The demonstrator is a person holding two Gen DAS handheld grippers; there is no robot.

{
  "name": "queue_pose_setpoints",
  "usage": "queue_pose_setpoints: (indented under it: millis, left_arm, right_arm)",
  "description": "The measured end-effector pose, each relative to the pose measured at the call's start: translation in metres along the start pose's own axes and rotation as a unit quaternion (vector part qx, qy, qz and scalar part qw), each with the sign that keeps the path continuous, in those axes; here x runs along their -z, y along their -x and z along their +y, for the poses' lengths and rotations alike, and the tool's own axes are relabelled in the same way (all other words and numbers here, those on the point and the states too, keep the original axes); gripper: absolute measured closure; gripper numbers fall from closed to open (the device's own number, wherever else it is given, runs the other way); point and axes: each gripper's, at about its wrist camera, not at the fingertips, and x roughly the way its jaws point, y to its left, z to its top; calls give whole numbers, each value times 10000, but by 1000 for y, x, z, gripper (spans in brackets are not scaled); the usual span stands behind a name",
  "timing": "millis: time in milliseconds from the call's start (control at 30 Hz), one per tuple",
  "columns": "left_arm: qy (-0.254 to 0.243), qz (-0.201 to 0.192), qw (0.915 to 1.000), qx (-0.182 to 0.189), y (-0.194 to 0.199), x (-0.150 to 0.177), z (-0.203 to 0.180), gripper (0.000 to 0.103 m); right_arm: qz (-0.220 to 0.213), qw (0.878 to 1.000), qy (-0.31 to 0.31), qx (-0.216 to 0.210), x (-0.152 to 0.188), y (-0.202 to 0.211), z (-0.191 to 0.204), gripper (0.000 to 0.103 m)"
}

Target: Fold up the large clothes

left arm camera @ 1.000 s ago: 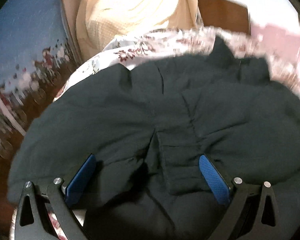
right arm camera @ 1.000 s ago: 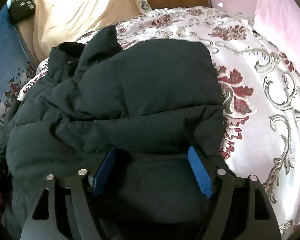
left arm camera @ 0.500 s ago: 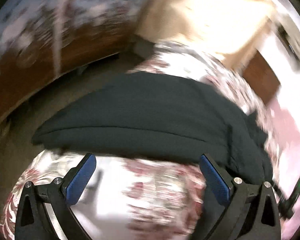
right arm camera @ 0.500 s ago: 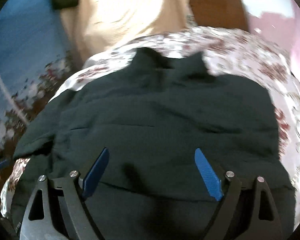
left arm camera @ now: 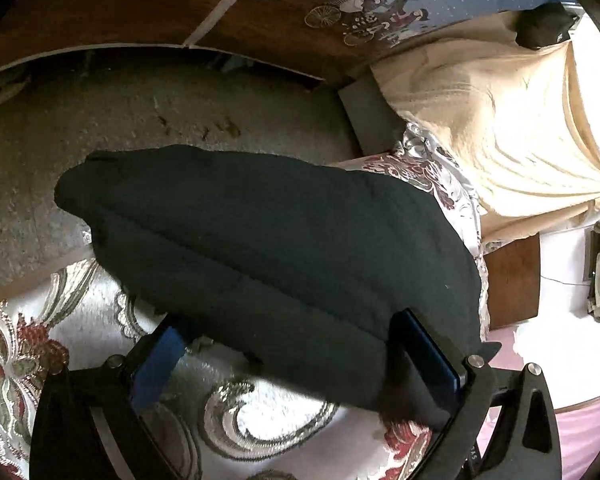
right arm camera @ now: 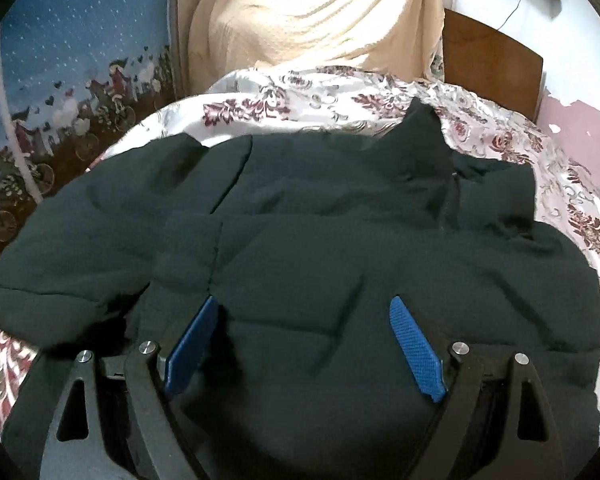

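Note:
A large dark puffer jacket (right arm camera: pixel 340 240) lies spread on the floral bed cover (right arm camera: pixel 260 104), with its collar (right arm camera: pixel 424 136) at the far side and one sleeve (right arm camera: pixel 80 248) out to the left. My right gripper (right arm camera: pixel 304 348) hovers over the jacket's near part, open, with nothing pinched between the blue pads. In the left wrist view the jacket (left arm camera: pixel 280 248) appears as a thick padded roll along the bed's edge. My left gripper (left arm camera: pixel 292 360) is open wide; the jacket's near edge lies between its fingers and overlaps the right pad (left arm camera: pixel 428 360).
Grey floor (left arm camera: pixel 140 120) lies beyond the bed's edge, with a dark printed wardrobe front (left arm camera: pixel 260 8) behind it. A cream cloth (right arm camera: pixel 300 12) drapes over furniture at the bed's head, beside a brown wooden headboard (right arm camera: pixel 488 64). Bare bed cover (left arm camera: pixel 80 320) shows left of the jacket.
The left gripper swung off the jacket's top and rolled, now facing its edge and the floor. The right gripper slid left across the jacket and its jaws widened.

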Motion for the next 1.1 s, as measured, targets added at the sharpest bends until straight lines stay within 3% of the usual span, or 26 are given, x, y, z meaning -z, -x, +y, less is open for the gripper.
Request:
queue_pose_setpoints:
  millis: [200,300,400,567,733,1000,1100]
  left_arm:
    - [-78,-86,9999,-35,1,-2,1,2]
    - [-143,-139,9998,-42,4,-2,2,9]
    - [-306,-254,9992,-21,9,0,-3,24]
    - [-526,-500,9974,-10,16,-2,-8,63]
    - [-766,-732,9944,15,24,-4,-16,89]
    - [-1819,-1334,9726,-571,49,6,-67,95]
    - [-2395,-1672,9526,-846,66,19,-100,95]
  right_arm:
    - [-190,9987,466,-104,3,4,26,19]
    - [-128,9976,677,-95,4,3,34,19]
    - [57,9969,784,-97,7,-5,38,15]
    - [131,9960,888,-54,12,-10,43,12]
    - [78,9965,825,-136,12,-10,40,12]
    - [-91,9976,427,-529,9,21,21,12]
    - [-97,9970,302,-708,9,37,11,12]
